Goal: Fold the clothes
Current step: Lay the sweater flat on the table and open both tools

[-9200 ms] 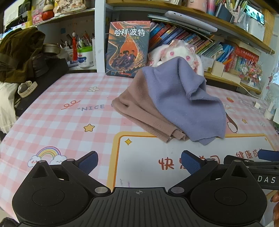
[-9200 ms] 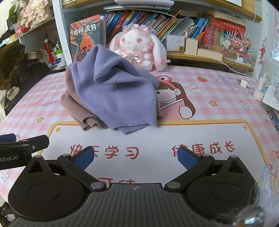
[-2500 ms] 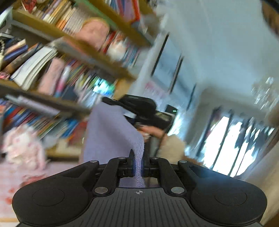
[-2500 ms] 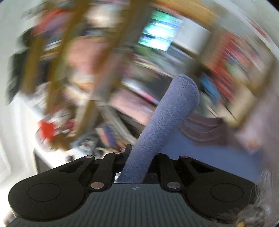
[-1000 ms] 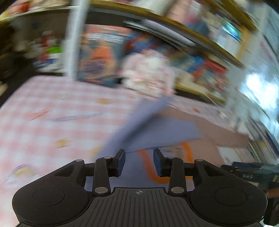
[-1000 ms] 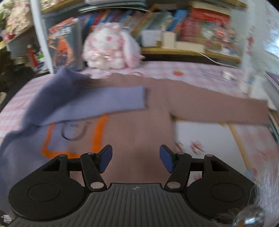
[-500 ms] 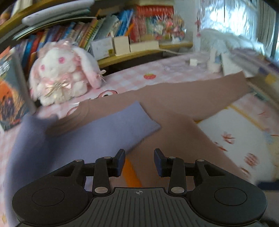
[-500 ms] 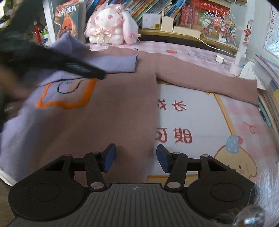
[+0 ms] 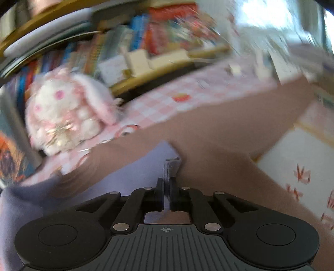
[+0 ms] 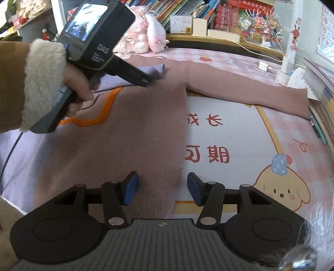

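Note:
A brown and lilac sweater [image 10: 129, 133] lies spread flat on the pink checked table, with an orange outline on its front. Its brown sleeve [image 10: 250, 91] stretches to the right. The lilac sleeve [image 9: 133, 168] lies folded across the chest. My left gripper [image 9: 166, 183] is shut on the end of that lilac sleeve, also seen from the right wrist as the left gripper [image 10: 155, 80] held by a hand [image 10: 77, 83]. My right gripper [image 10: 161, 185] hangs open over the sweater's right bottom edge, holding nothing.
A white and pink plush rabbit [image 9: 66, 112] sits at the back of the table before shelves of books [image 10: 181, 8]. A white charger and cable [image 10: 264, 66] lie at the far right. A printed mat [image 10: 229, 141] covers the table beside the sweater.
My left gripper has shut on the lilac sleeve's end and the left view is blurred by motion. My right gripper stays open above the hem.

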Demonstrator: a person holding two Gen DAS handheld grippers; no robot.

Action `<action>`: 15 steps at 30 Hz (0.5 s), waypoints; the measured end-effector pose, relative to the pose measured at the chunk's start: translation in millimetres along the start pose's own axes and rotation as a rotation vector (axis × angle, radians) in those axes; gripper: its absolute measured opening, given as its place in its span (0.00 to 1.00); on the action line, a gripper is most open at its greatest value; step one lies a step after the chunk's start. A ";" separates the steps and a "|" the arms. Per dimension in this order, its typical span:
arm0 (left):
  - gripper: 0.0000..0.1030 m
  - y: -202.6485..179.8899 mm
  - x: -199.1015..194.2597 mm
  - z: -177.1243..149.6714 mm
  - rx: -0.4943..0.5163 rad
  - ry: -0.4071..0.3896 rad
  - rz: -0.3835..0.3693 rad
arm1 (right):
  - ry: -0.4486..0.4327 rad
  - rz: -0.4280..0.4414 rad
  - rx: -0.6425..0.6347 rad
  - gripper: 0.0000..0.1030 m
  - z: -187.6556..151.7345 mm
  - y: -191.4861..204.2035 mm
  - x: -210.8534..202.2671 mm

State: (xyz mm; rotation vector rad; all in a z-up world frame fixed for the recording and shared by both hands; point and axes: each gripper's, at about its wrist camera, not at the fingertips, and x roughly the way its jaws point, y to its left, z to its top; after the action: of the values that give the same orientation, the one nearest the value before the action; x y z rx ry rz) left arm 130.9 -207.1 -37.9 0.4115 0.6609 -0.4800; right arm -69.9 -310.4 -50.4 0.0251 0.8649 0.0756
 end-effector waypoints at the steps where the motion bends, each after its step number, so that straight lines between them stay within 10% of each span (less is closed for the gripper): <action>1: 0.04 13.3 -10.8 0.8 -0.051 -0.025 0.002 | 0.000 -0.006 0.006 0.48 0.3 0.9 0.3; 9: 0.04 185.5 -142.5 -38.5 -0.432 -0.246 0.196 | 0.000 -0.058 0.050 0.48 2.6 8.1 2.4; 15: 0.04 306.6 -205.2 -110.6 -0.540 -0.202 0.488 | 0.001 -0.097 0.072 0.47 5.0 15.0 4.8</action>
State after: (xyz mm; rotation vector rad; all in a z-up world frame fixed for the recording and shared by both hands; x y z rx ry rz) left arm 102.7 157.5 83.1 0.0026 0.4476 0.1268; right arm -63.9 -295.1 -50.0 0.0499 0.8684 -0.0467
